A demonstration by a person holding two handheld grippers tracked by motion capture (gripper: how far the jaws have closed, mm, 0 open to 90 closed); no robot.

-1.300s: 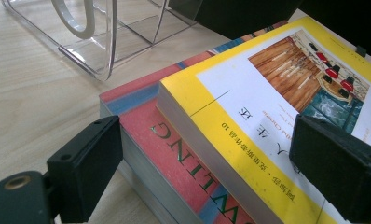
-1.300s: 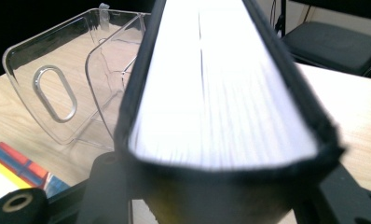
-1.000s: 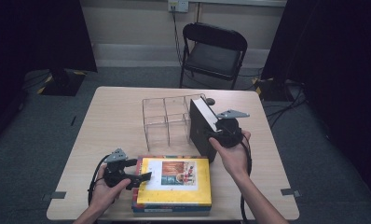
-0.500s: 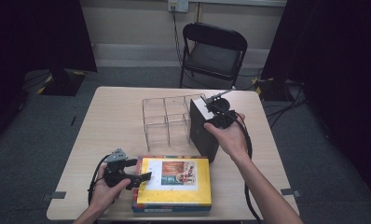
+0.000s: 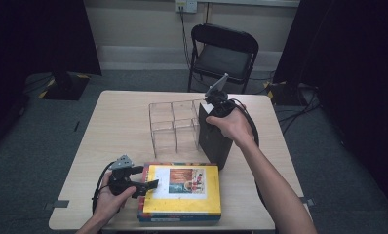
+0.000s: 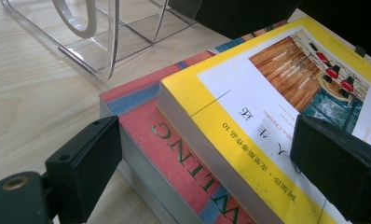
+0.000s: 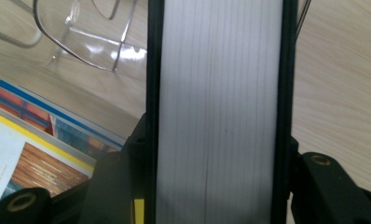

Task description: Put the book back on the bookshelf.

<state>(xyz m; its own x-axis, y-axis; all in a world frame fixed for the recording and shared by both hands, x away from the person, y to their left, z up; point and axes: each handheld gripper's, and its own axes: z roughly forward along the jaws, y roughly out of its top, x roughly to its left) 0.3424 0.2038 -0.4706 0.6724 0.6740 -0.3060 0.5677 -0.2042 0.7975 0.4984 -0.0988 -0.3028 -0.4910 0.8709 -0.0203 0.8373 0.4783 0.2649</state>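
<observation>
A black-covered book (image 5: 215,144) stands upright on the table, just right of a clear acrylic rack (image 5: 175,122). My right gripper (image 5: 214,109) is shut on its top edge; in the right gripper view the white page edge (image 7: 218,93) runs between the jaws, which press on both covers. A yellow book (image 5: 182,187) lies on a red and blue book (image 6: 174,140) at the table's front. My left gripper (image 5: 144,178) is open at the stack's left corner, one jaw beside the stack and the other over the yellow cover (image 6: 267,107).
The rack's curved dividers (image 6: 95,37) stand just beyond the stack. A black chair (image 5: 223,53) sits behind the table. Cables trail on the floor at the right (image 5: 299,97). Bare tabletop (image 5: 114,122) lies left of the rack.
My right hand has moved toward the far end of the black book's top and tipped up, the book still in its grip. The left gripper has stayed put.
</observation>
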